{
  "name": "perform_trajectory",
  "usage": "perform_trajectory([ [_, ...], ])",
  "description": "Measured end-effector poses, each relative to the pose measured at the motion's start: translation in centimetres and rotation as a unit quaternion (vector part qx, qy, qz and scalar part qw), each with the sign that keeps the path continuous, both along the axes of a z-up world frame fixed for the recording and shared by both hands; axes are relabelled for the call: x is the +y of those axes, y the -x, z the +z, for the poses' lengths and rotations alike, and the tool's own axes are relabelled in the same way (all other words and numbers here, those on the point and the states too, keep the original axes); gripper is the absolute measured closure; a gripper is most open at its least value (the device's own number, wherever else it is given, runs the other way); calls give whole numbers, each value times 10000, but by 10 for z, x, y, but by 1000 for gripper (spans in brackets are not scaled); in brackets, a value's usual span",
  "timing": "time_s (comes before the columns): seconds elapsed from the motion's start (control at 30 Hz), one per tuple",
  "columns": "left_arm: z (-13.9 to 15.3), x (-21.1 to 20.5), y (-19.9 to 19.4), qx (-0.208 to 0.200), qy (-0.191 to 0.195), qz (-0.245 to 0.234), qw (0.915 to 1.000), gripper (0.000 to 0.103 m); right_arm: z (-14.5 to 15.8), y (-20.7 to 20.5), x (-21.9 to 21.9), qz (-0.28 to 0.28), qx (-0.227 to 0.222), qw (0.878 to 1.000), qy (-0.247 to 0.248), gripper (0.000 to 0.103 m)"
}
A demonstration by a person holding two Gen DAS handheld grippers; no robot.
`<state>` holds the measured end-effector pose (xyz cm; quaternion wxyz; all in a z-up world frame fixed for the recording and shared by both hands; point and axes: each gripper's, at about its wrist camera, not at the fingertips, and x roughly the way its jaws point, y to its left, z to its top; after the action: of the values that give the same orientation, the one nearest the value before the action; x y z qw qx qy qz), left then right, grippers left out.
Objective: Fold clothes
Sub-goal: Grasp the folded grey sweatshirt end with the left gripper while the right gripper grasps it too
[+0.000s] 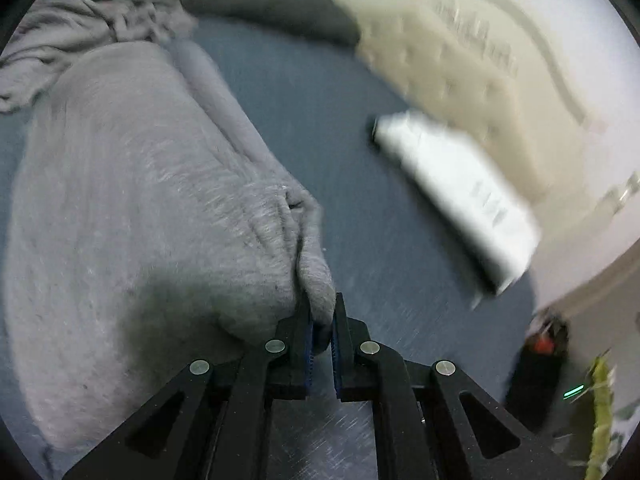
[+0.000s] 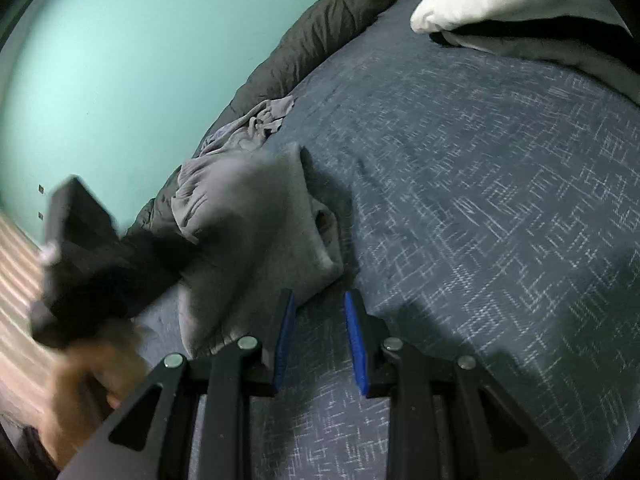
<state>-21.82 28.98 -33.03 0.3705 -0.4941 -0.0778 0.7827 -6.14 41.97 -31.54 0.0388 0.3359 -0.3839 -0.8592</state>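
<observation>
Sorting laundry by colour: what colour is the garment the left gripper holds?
Grey garment, clearest in the left wrist view.

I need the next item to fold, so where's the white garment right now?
The white garment lies folded on the blue bedspread, right of centre in the left wrist view, by the beige headboard; in the right wrist view it is at the top right.

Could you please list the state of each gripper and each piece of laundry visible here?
Left gripper: shut on the grey garment's edge.
Right gripper: open, holding nothing, over the bedspread.
Grey garment: partly lifted, one edge pinched.
Crumpled grey clothes: unfolded, bunched at the bed's edge.
White garment: folded, lying on the blue bedspread.
</observation>
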Motion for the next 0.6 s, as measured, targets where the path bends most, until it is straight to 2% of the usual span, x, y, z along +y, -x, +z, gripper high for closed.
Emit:
perform_trajectory([
  [0.1,-19,11,-5,-89,308,-58,9995,95,0,0,1,4,4,10000,49,78],
  [0.13,-16,6,-6,-100,234,5,9997,91,0,0,1,13,12,10000,55,78],
  [0.2,-4,-4,-8,-63,112,35,9999,90,2,1,0,27,30,10000,46,77],
  [0.23,2,-9,-8,-37,56,49,10000,85,2,3,0,25,40,10000,46,75],
  [0.27,10,-15,-10,64,43,52,10000,74,2,3,0,28,56,10000,60,70],
  [0.3,19,-24,-11,176,13,87,9998,69,3,5,0,36,81,9999,82,67],
  [0.33,27,-32,-13,284,-12,127,9995,59,4,5,0,31,116,9999,94,66],
  [0.37,30,-42,-11,361,10,223,9991,55,5,5,1,22,158,9998,99,65],
  [0.6,13,-115,6,275,503,1143,9918,55,14,18,-2,137,372,9992,101,59],
])
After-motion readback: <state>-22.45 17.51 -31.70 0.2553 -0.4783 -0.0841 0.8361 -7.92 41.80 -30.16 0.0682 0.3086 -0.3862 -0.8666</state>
